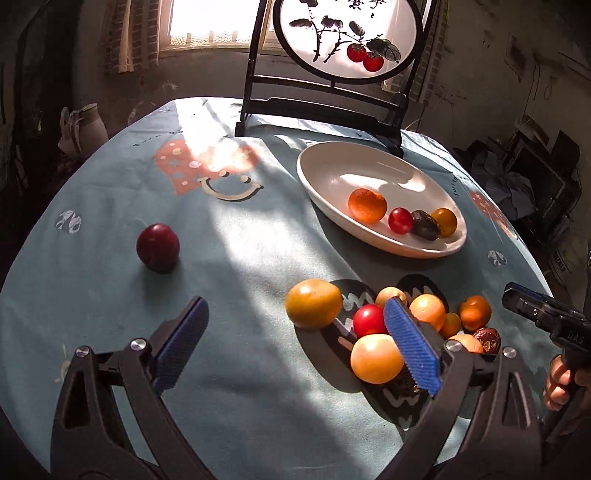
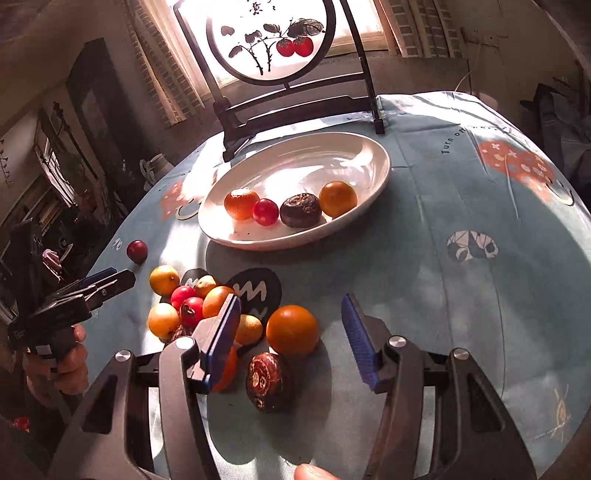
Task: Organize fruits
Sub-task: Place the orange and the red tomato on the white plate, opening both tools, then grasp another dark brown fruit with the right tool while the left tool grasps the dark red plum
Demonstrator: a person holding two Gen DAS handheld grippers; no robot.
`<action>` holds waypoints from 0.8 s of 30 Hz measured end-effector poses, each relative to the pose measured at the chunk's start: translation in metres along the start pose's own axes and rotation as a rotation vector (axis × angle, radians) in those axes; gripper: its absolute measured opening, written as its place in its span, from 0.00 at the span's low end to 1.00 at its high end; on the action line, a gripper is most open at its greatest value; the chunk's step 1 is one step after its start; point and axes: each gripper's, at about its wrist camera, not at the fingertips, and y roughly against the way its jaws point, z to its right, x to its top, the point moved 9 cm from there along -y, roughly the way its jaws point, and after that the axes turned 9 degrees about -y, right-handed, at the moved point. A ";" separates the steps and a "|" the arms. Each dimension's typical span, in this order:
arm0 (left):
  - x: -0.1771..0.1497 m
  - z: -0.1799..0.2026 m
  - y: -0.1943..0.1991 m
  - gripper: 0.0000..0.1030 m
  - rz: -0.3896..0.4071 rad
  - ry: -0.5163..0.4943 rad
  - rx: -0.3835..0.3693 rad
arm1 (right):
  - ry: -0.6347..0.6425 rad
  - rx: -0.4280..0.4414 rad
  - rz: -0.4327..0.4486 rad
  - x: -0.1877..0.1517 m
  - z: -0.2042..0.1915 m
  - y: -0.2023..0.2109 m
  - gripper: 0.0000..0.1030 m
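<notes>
Matt, soft printed cloth over the table (image 2: 424, 258). Glossy glazed ceramic for the white dish (image 2: 369, 147), with bright glare inside. Ribbed blue pads (image 1: 410, 347) on matt black plastic, with shiny metal bolts. Smooth, shiny skin on the red cherry tomato (image 2: 265, 211); dull, wrinkled skin on the dark fruit (image 2: 299, 209); dimpled rind on the mandarin (image 1: 367, 205).

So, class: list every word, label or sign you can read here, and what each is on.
"Turn o…", then cut short by glare: tablecloth.
"DAS": right hand-held gripper, on its body.
Brushed characters: round painted screen, cropped, unreadable.
Gold-printed dark red wrapper: too blurred to read.
</notes>
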 end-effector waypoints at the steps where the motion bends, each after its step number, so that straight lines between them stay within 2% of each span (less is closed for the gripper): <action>1: -0.003 -0.003 0.002 0.95 0.000 0.015 -0.006 | -0.006 0.001 -0.001 -0.008 0.001 0.004 0.55; 5: -0.012 -0.015 0.009 0.95 0.013 0.035 0.017 | -0.028 0.037 -0.033 -0.032 0.003 0.007 0.56; 11: -0.020 -0.019 0.009 0.95 0.000 0.048 0.016 | 0.050 -0.004 -0.081 -0.049 -0.008 -0.004 0.55; 15: -0.020 -0.017 0.009 0.95 0.002 0.036 0.015 | 0.061 -0.011 -0.094 -0.052 -0.007 -0.010 0.47; 24: -0.020 -0.017 0.012 0.95 0.010 0.032 0.011 | 0.095 -0.044 -0.125 -0.055 -0.010 -0.025 0.39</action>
